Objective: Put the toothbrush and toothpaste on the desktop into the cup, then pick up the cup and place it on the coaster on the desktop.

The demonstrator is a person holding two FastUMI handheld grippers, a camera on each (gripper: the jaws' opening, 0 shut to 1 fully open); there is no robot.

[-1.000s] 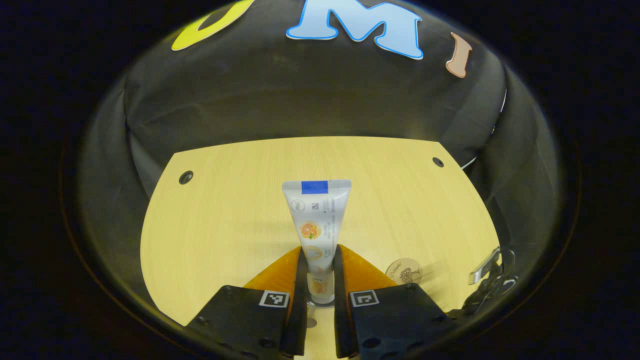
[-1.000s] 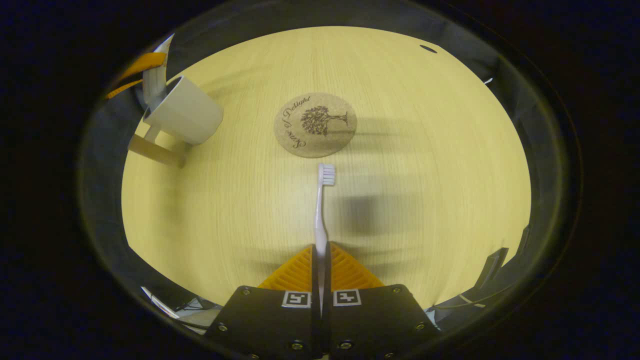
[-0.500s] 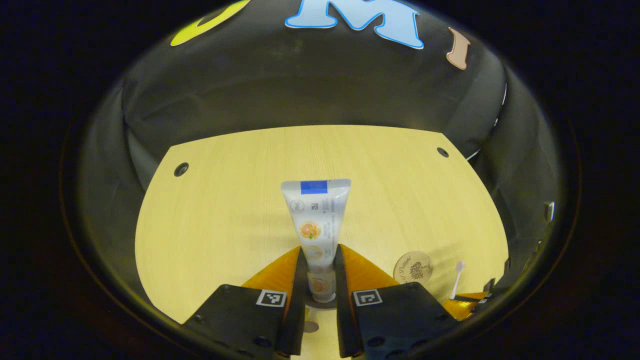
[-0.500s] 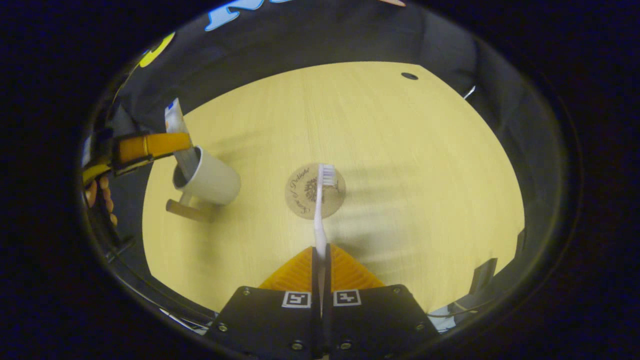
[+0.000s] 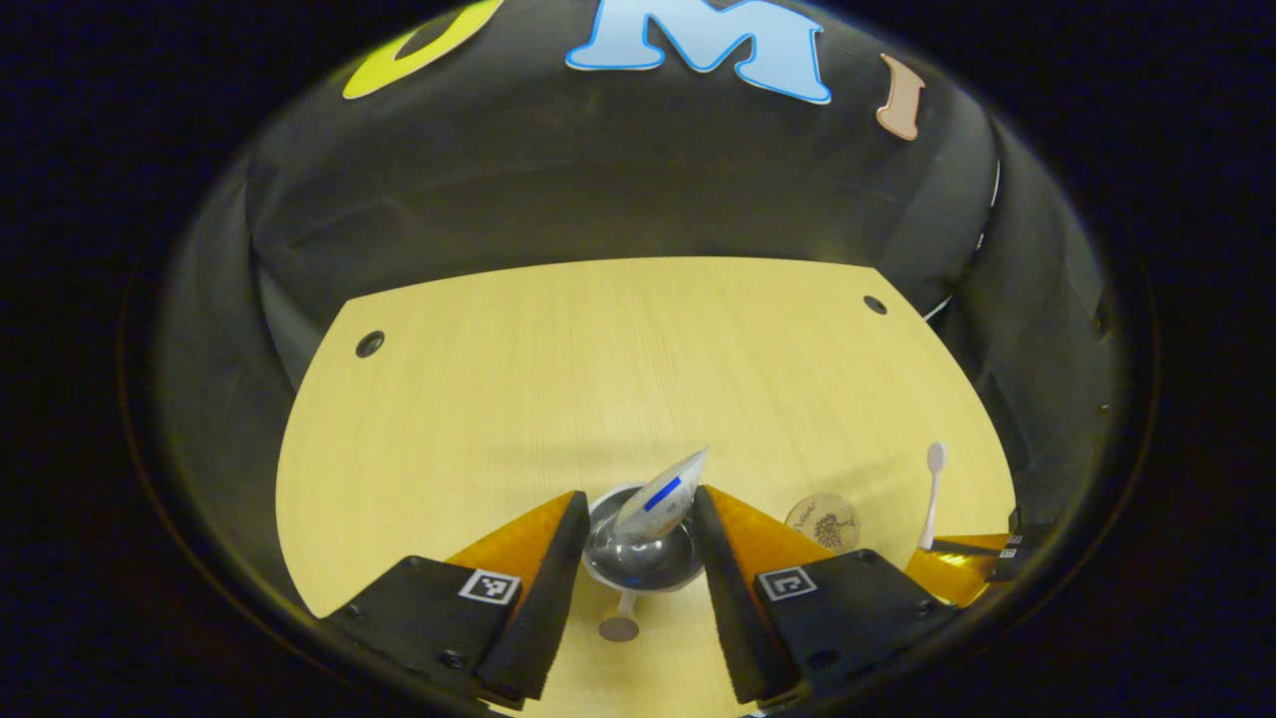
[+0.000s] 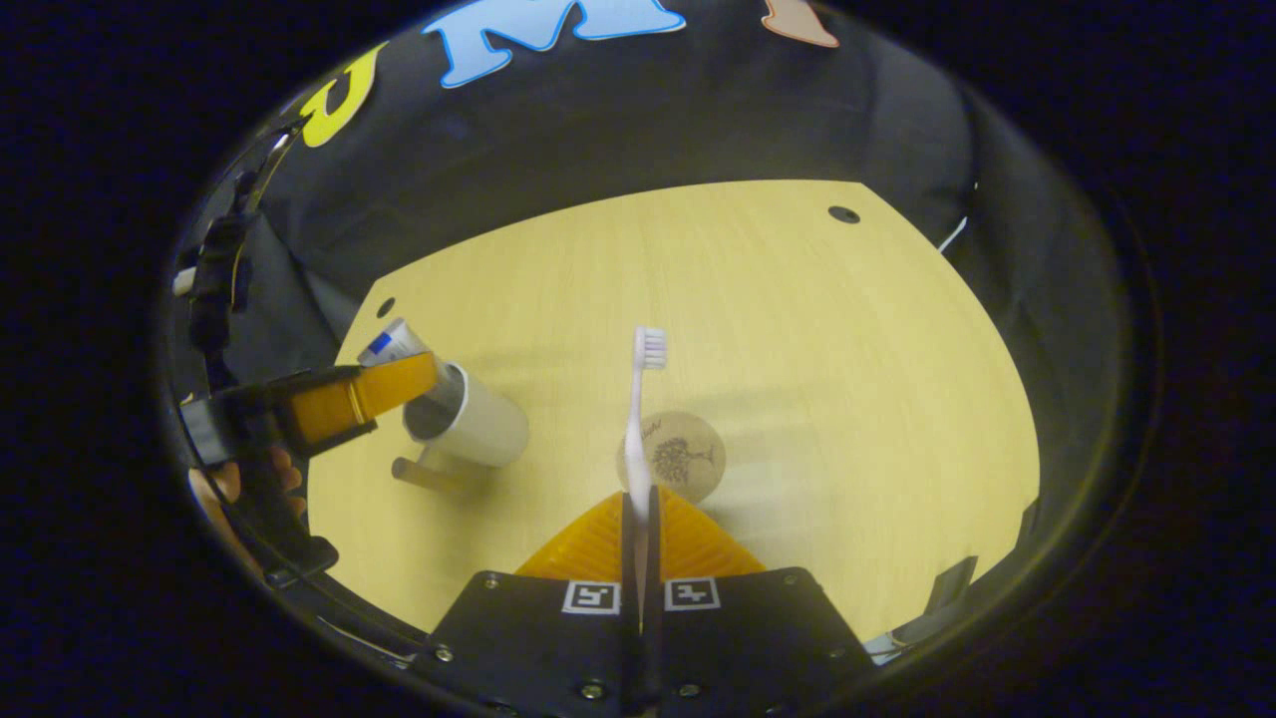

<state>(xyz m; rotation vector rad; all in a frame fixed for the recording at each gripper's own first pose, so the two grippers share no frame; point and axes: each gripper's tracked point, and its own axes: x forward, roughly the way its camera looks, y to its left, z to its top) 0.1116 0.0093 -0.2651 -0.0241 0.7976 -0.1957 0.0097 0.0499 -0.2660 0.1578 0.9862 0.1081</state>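
Note:
In the left gripper view my left gripper [image 5: 633, 514] is open right above the white cup [image 5: 638, 558]. The toothpaste tube [image 5: 663, 494] leans inside the cup, free of the fingers. The right gripper view shows the cup [image 6: 469, 424] with its handle, the tube [image 6: 394, 344] sticking out of it, and the left gripper's orange finger [image 6: 359, 399] beside the rim. My right gripper [image 6: 638, 504] is shut on the white toothbrush [image 6: 638, 419], held above the table with bristles pointing away. The round cork coaster [image 6: 673, 454] lies just beyond it, to the right of the cup.
The light wooden table [image 6: 797, 349] has small dark holes near its far corners [image 6: 842, 214]. Black cloth walls close in behind and at the sides. A hand [image 6: 234, 484] holds the left gripper at the left edge of the right gripper view.
My left gripper opened and let the toothpaste drop into the cup, where it now leans. My right gripper rose and tilted up with the toothbrush, so the coaster sits lower in its view.

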